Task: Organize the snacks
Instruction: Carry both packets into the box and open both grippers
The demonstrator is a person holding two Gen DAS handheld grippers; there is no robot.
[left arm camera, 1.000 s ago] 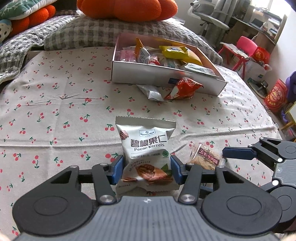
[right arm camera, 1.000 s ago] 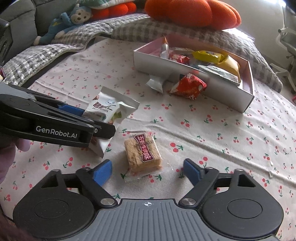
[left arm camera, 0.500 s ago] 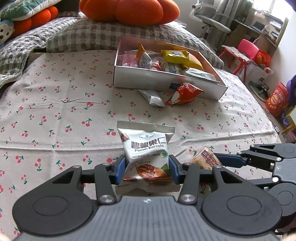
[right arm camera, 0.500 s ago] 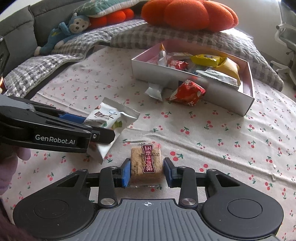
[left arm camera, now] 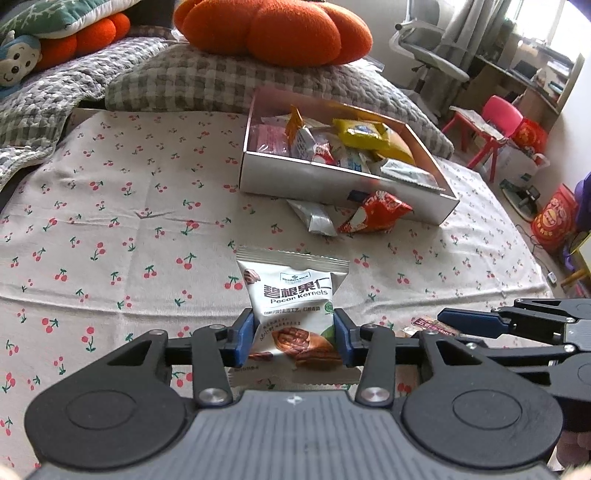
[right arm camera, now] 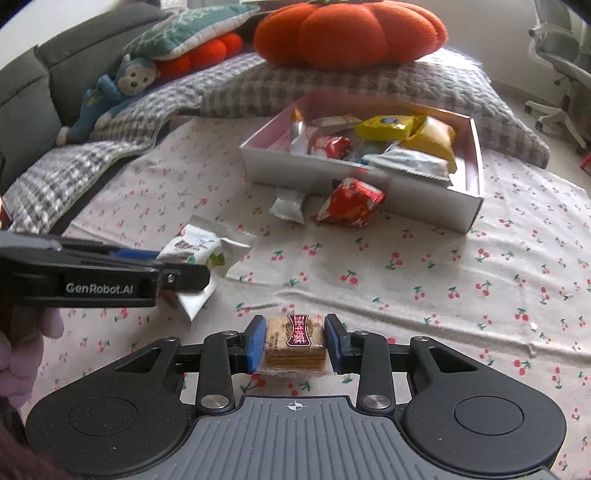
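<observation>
A white pecan kernels packet (left arm camera: 291,291) stands upright between the blue pads of my left gripper (left arm camera: 293,332), whose jaws are closing and press its lower sides. From the right wrist view the same packet (right arm camera: 201,249) hangs in the left gripper (right arm camera: 184,266) above the cloth. My right gripper (right arm camera: 295,345) is shut on a wrapped wafer biscuit (right arm camera: 295,339) with a dark red label, held just off the cloth. In the left wrist view the right gripper (left arm camera: 448,318) shows side-on with the wafer (left arm camera: 424,325). The open white box (left arm camera: 332,182) holds several snacks.
A red packet (left arm camera: 376,214) and a silver packet (left arm camera: 314,218) lie on the cherry-print cloth against the box's front wall. Behind the box are a checked pillow (right arm camera: 332,88) and an orange pumpkin cushion (right arm camera: 347,33). A blue monkey plush (right arm camera: 122,88) lies far left.
My right gripper went from wide open around the wafer to shut on it and raised it slightly. The left gripper squeezed the pecan packet narrower and stayed about where it was.
</observation>
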